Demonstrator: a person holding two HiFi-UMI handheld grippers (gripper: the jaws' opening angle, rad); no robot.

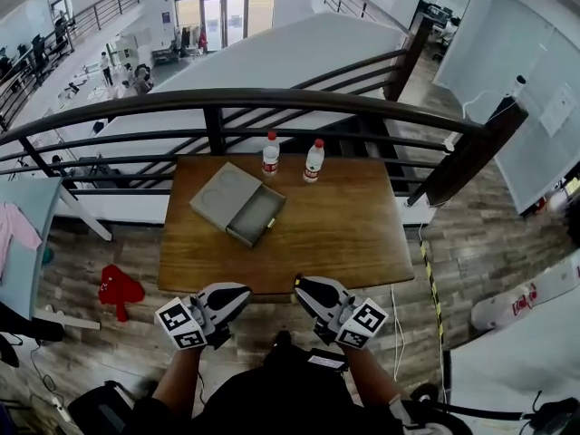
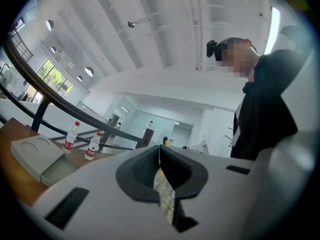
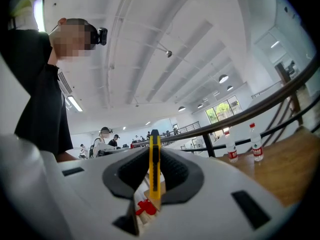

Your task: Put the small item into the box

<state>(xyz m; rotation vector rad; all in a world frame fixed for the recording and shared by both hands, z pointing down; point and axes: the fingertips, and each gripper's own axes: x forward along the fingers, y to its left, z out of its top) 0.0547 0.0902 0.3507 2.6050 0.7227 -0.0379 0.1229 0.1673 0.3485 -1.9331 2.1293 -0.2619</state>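
- Clamping a slim yellow knife [image 3: 154, 151] upright between its pads, the right gripper [image 3: 153, 171] hung at the near edge of the table [image 1: 353, 238], well apart from the box [image 1: 222, 193]. Its jaws stood narrow, pressed on the knife's flat sides.
- The left gripper [image 2: 160, 160] hung just beside it, jaws together with nothing between them.
- The hold looked slight, since only part of the knife's length sat between the pads. A tilt or a knock on the way over could have let it twist or slip out, likely to the floor.
- The drawer [image 1: 256, 217] was a slim target. An approach off its line could have struck its wall and shoved the light box across the smooth wood.
- A release from too high could have let the knife bounce out.
- The grey box lay on the table's left half, its drawer pulled partly out toward the near side. The drawer looked empty from the head view.
- Two capped bottles [image 1: 270, 154] stood behind the box by the rail. How full they were could not be told.
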